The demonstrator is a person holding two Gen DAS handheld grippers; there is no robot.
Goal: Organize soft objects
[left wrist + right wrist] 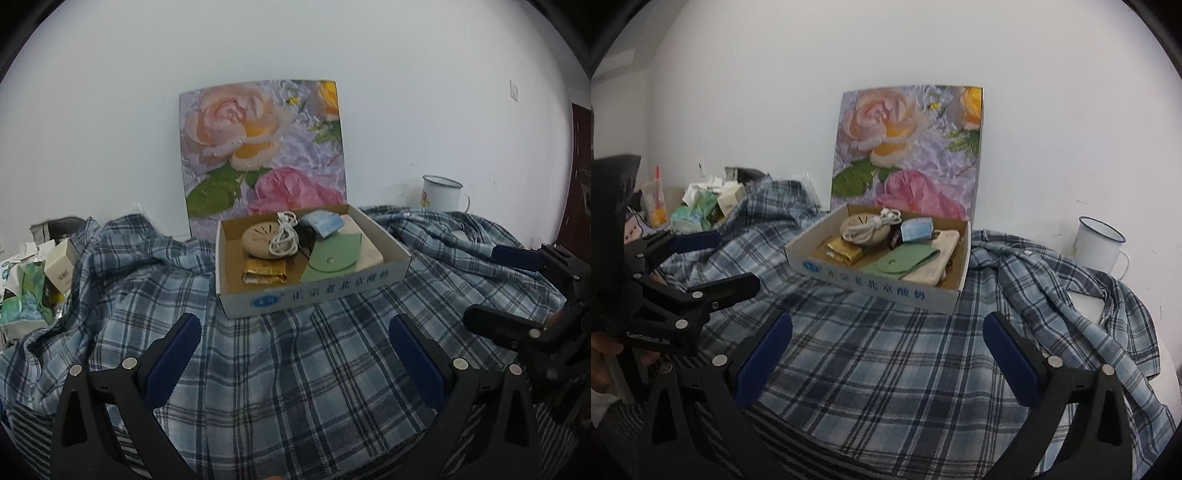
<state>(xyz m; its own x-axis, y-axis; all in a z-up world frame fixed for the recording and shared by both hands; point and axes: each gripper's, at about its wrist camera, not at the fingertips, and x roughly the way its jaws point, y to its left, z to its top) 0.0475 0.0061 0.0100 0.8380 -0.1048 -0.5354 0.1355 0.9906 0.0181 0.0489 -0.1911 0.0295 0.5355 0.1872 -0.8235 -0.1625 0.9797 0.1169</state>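
The checked shirt (280,354) lies spread and wrinkled across the middle of the frame, not folded yet, with a cardboard box (314,291) on it. Left gripper (295,354) and right gripper (888,354) have jaws spread, holding nothing.

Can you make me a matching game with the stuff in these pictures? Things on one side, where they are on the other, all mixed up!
Things:
1. green pouch
2. white mug
3. flower picture
4. plaid shirt

Places:
A. leaning on the wall behind the box
B. spread out under the box
C. inside the cardboard box
D. standing by the wall, off to the right

Pairs: 1-C, 2-D, 3-A, 4-B
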